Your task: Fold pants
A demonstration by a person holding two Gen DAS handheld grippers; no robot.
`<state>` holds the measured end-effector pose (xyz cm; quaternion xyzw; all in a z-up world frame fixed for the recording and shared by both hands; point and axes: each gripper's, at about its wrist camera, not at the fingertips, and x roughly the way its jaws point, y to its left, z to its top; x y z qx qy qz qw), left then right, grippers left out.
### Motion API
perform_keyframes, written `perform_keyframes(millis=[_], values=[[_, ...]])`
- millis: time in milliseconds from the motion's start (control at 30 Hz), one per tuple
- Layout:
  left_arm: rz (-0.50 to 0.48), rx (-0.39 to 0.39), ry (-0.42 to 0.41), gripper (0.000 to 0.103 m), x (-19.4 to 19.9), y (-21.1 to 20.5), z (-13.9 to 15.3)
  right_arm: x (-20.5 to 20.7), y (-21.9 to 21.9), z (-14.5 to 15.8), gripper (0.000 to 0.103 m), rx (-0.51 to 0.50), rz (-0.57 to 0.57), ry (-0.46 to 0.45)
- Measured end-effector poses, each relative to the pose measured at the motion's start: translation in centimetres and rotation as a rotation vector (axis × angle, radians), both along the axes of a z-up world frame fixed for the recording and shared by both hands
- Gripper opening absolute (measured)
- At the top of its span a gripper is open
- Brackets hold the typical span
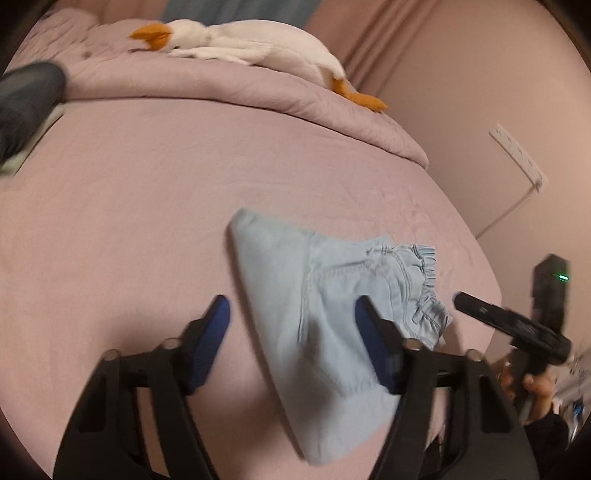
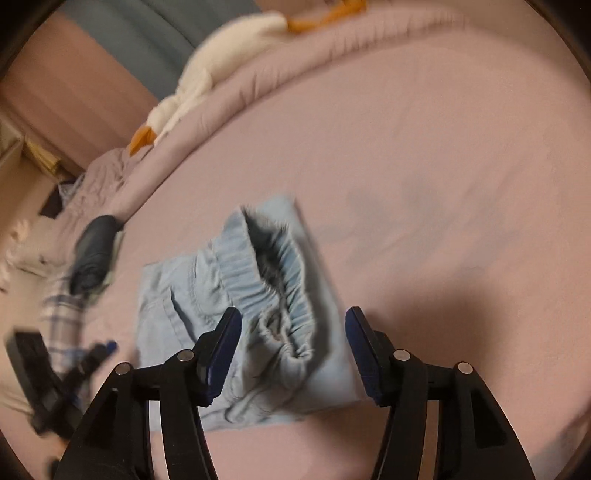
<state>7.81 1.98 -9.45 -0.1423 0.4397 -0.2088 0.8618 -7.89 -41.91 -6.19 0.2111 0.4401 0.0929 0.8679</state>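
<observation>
Blue-padded left tongs (image 1: 292, 343) are seen spread at the bottom of the left wrist view, nothing pinched between them — the folded light-blue pants (image 1: 325, 317) lie on the bed beneath, running from the gap out under the right-hand finger. Toward three o'clock of the pants, the right tongs (image 1: 461, 300) are glimpsed, carried by a hand (image 1: 535, 387) at the frame's edge.

From the right wrist view, the right tongs (image 2: 293, 343) are likewise seen spread and gripping nothing; the pants (image 2: 236, 306) are found just beyond and below them, folded into a compact block with the gathered elastic waistband (image 2: 284, 266) lying open on top. At nine o'clock of the pants the left tongs (image 2: 107, 345) appear, blurred, below a plaid sleeve (image 2: 62, 317). A dark rolled garment (image 2: 94, 251) rests farther off at ten o'clock.

The pink bed sheet (image 1: 147, 221) spreads beyond the pants. At the far side, around twelve o'clock, a rumpled pink quilt (image 1: 207, 85) is bunched — a white plush goose (image 1: 251, 40) with orange beak and feet is laid along it. A pink curtain (image 1: 373, 33) hangs behind.
</observation>
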Motion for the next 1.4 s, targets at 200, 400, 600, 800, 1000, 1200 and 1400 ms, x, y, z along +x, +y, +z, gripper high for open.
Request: perform_keyframes(millis=[200, 400, 600, 800, 1000, 1200, 1400], values=[[-0.105, 0.066, 0.025, 0.01, 4.3, -2.0, -1.0, -2.9, 6.7, 2.3, 0.033, -0.083, 0.269, -0.168], [-0.19, 0.23, 0.067, 0.005, 7.2, -3.5, -4.3, -4.0, 16.6, 0.4, 0.019, -0.168, 0.571, -0.183], [-0.194, 0.247, 0.045, 0.003, 8.3, -4.2, -5.5, -4.9, 19.6, -3.8, 0.017, -0.322, 0.653, -0.115], [-0.122, 0.18, 0.037, 0.002, 7.9, -2.9, -4.2, -3.4, 16.2, -2.8, 0.017, -0.112, 0.653, -0.042], [-0.138, 0.17, -0.038, 0.015, 3.6, -2.5, -1.8, -1.5, 9.6, 1.3, 0.017, -0.075, 0.43, -0.167], [-0.223, 0.136, -0.006, 0.015, -0.7, -4.2, -2.6, 3.1, 6.0, 1.6, 0.017, -0.129, 0.226, -0.167], [-0.243, 0.193, 0.024, 0.014, -1.1, -6.1, -4.1, 7.1, 4.5, -3.6, 0.018, -0.14, 0.13, 0.036]])
